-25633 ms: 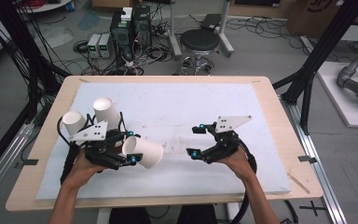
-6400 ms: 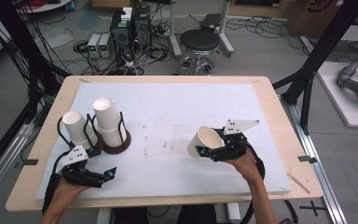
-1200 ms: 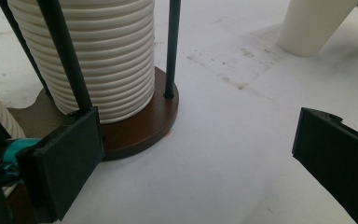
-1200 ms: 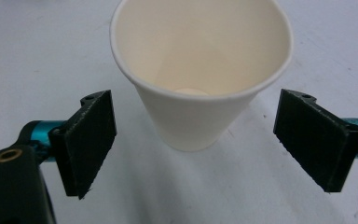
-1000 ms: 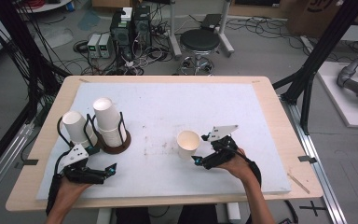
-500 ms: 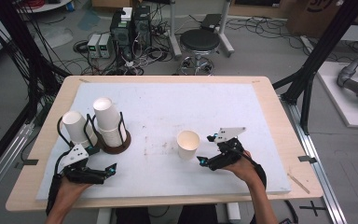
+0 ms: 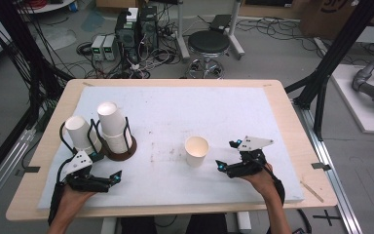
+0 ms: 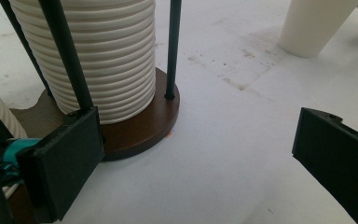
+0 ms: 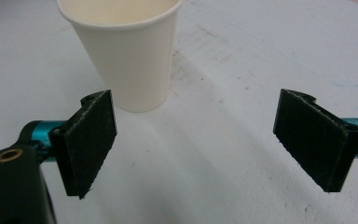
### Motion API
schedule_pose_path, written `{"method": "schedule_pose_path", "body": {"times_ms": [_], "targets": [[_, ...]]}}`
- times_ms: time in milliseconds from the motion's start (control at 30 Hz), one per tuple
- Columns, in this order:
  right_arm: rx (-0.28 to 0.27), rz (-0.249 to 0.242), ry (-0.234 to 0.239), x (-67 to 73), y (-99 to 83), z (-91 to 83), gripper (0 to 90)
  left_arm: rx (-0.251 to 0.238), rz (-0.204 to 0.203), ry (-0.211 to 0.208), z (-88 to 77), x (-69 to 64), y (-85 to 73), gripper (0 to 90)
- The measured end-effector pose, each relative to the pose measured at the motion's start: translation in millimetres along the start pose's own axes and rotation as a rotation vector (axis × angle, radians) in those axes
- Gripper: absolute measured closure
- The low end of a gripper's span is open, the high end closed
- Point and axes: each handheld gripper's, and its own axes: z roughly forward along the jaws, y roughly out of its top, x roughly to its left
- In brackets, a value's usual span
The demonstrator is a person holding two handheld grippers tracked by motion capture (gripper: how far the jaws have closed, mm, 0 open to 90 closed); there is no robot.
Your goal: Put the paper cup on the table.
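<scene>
A white paper cup stands upright, mouth up, near the middle of the white mat. My right gripper rests open just to the right of it, apart from it. The same cup rises beyond the wide-spread jaws of the right gripper. At the left, a wire holder on a brown round base carries two stacks of upturned cups. My left gripper lies open in front of that holder. The ribbed stack and brown base sit close ahead of the left gripper.
The wooden table edge frames the mat. Behind the table stand a stool, electronics boxes and loose cables on the floor. Black frame posts rise at the right. The lone cup appears far right in the left gripper view.
My right gripper has let go of the single cup and drawn back to the right and toward me. The cup stays standing on the mat. The left gripper has not moved.
</scene>
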Motion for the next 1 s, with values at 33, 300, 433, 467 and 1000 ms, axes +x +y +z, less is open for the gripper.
{"method": "schedule_pose_path", "body": {"times_ms": [33,300,433,467,1000], "targets": [[0.000,0.000,0.000,0.0,0.0,0.0,13.6,-0.001,-0.002,0.000,0.2,-0.1,0.0,1.8],[-0.061,0.080,-0.081,-5.8,-13.0,-4.2,13.7,-0.009,-0.015,-0.003,-0.9,1.8,-0.3,1.8],[-0.069,0.096,-0.103,-7.3,-16.3,-5.4,13.7,-0.013,-0.011,0.005,-1.2,1.0,-0.5,1.8],[-0.080,0.110,-0.106,-8.8,-18.7,-5.7,13.7,-0.016,-0.012,0.008,-1.5,0.8,-0.6,1.8],[-0.105,0.156,-0.134,-11.4,-31.3,-3.0,13.7,-0.064,-0.029,0.040,-5.9,0.2,-2.6,1.8]]}}
